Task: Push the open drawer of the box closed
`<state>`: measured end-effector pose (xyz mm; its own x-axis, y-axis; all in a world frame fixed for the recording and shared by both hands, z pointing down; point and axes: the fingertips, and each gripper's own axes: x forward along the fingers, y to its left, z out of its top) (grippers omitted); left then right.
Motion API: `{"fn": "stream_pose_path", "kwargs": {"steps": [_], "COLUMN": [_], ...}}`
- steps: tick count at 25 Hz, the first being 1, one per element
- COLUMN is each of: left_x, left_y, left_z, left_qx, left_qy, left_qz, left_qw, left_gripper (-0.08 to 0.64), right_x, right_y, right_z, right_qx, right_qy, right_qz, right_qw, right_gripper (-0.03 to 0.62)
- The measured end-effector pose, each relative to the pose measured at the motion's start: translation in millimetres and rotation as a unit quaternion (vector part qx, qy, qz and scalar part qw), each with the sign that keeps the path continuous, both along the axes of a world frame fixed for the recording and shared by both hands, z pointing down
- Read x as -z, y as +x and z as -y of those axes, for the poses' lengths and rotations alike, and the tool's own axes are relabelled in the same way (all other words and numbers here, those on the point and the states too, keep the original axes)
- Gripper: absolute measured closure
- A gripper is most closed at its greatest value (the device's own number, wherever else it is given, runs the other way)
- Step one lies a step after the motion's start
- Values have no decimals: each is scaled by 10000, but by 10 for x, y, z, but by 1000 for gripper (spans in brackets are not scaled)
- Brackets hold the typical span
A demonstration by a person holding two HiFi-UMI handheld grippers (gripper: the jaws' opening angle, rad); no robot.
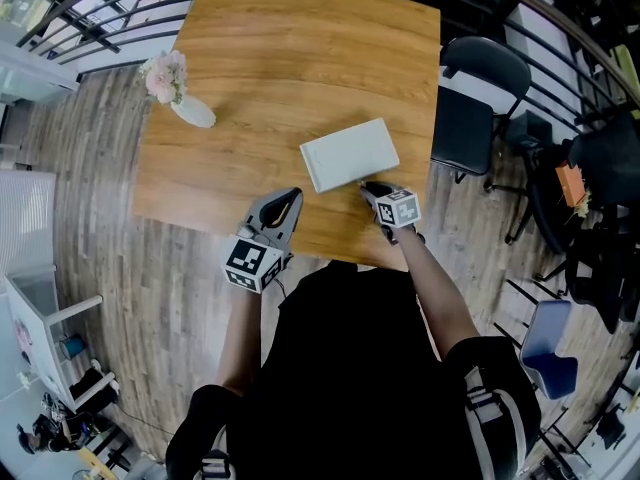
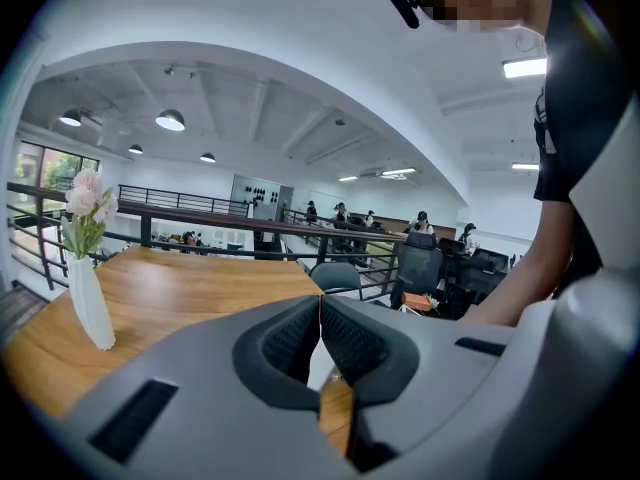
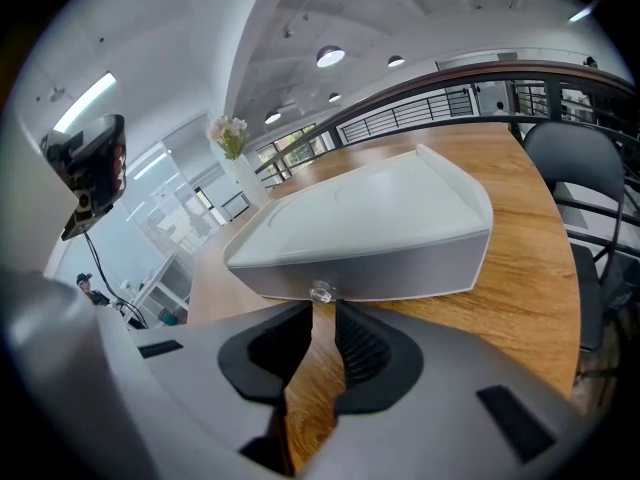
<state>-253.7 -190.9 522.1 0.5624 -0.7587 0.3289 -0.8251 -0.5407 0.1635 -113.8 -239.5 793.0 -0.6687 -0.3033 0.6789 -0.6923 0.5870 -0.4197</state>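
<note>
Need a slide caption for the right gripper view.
Right hand-held gripper, jaws narrowly apart, tips at the clear knob of the white box on a wooden table.

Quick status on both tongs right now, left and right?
Left tongs: shut, empty.
Right tongs: slightly open, tips just short of the drawer knob on the box, holding nothing.

The person wore a black short-sleeved top (image 1: 350,368). The left hand-held gripper (image 1: 290,196) and the right hand-held gripper (image 1: 366,186) each had a smooth grey shell, black ribbed pads (image 2: 290,343) lining the jaws, and a cube (image 1: 252,263) with black-and-white square markers.
</note>
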Motion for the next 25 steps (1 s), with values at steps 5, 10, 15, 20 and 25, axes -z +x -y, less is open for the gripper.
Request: {"fn": "stream_pose_path", "kwargs": {"steps": [5,10,15,20,25], "left_x": [-49,-22,27,25,57], "left_y": [40,43,72,151,252], "left_z": [-30,-53,-54,-72,-87], "left_qx": [-29,-26,3,-9,24], "left_qy": [-41,-5,42,34,47], "left_qz": [-30,-69,-124,-136,-128], "left_qw": [10000,10000,9999,9999,9999], "left_gripper": [537,537,535,537,537], "right_x": [61,126,303,521,742], "right_y": [81,148,264,324,332], "right_z": [-11,-81,-88,-181,-280], "right_qx": [-89,-17,13,721,1132], "right_qy": [131,343,577,1159,1435], "right_qz": [5,-133,-119,-462,-444], "right_qw": [9999,9993,9983,9896,9821], "right_gripper": [509,520,575,575,575]}}
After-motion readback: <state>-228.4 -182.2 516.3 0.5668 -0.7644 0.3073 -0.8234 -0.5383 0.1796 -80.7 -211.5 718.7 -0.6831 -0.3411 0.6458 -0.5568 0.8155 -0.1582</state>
